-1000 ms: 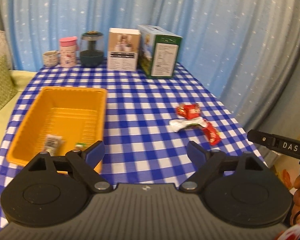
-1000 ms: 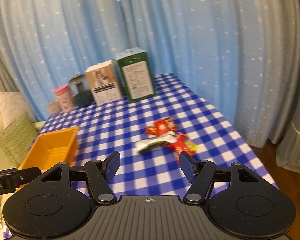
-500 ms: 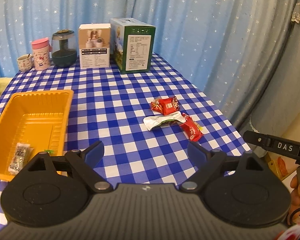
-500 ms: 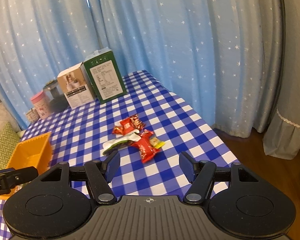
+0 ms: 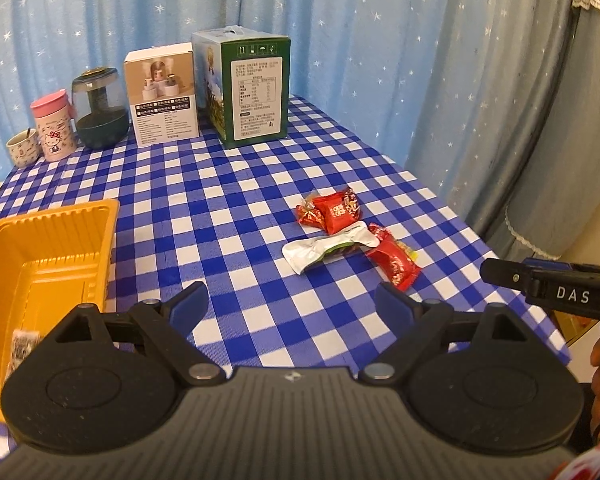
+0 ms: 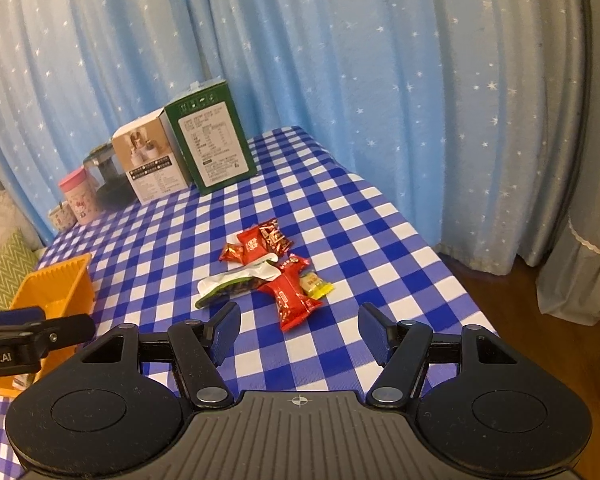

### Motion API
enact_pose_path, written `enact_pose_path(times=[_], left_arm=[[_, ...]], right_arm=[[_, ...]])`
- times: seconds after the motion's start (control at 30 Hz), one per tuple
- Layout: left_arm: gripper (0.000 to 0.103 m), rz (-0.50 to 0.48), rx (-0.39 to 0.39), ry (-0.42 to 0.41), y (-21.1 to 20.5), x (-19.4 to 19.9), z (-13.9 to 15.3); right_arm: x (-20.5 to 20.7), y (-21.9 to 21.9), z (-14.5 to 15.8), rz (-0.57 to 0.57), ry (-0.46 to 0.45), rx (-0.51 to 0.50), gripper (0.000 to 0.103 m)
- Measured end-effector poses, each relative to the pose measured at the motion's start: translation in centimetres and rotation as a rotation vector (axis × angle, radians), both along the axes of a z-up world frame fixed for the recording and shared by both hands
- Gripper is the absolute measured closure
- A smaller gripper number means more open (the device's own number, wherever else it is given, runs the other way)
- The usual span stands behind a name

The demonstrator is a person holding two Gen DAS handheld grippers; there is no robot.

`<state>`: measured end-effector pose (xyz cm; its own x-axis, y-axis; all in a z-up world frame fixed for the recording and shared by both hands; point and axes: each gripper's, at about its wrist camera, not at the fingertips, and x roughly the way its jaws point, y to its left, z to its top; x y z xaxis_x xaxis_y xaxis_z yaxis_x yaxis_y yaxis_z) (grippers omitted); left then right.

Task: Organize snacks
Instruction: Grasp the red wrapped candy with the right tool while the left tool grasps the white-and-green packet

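Left gripper above the near edge of the table, jaws spread wide, nothing between them. Right gripper likewise released and empty, poised over the near right part of the table, just short of the snack pile. Snacks clustered toward the right edge of the blue-and-white checked cloth: two small red candy packs touching each other at the far side of the pile, a white-and-green pouch lying flat just nearer, its right end overlapping a long red wrapper, and a small yellow candy touching that wrapper's right side. Same pile in the left wrist view: red packs, pouch, long red wrapper. Orange tray at the near left corner, well apart from the pile, with one small pale packet lying inside near its front wall, partly hidden behind the left gripper's body. Along the far edge, from left to right: a small cup, a pink-lidded tumbler, a dark glass jar, a white box and a green box, the two boxes upright and just beside each other. Star-printed blue curtain behind and to the right of the table. Green patterned cushion beyond the left edge.
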<state>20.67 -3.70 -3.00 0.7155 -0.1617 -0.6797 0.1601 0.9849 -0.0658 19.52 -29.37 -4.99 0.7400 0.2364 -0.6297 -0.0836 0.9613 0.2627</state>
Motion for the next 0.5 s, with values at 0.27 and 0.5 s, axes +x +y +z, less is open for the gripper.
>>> enact_pose_path(times=[0.27, 0.5], left_arm=[[0.014, -0.034, 0.047, 0.016, 0.1, 4.0, -2.6], [0.019, -0.098, 0.05, 0.068, -0.4, 7.5, -5.0]], right_arm=[[3.5, 1.5, -3.0, 0.073, 0.012, -0.047, 0.038], [6.5, 3.1, -5.4, 0.169, 0.003, -0.105, 0.043]])
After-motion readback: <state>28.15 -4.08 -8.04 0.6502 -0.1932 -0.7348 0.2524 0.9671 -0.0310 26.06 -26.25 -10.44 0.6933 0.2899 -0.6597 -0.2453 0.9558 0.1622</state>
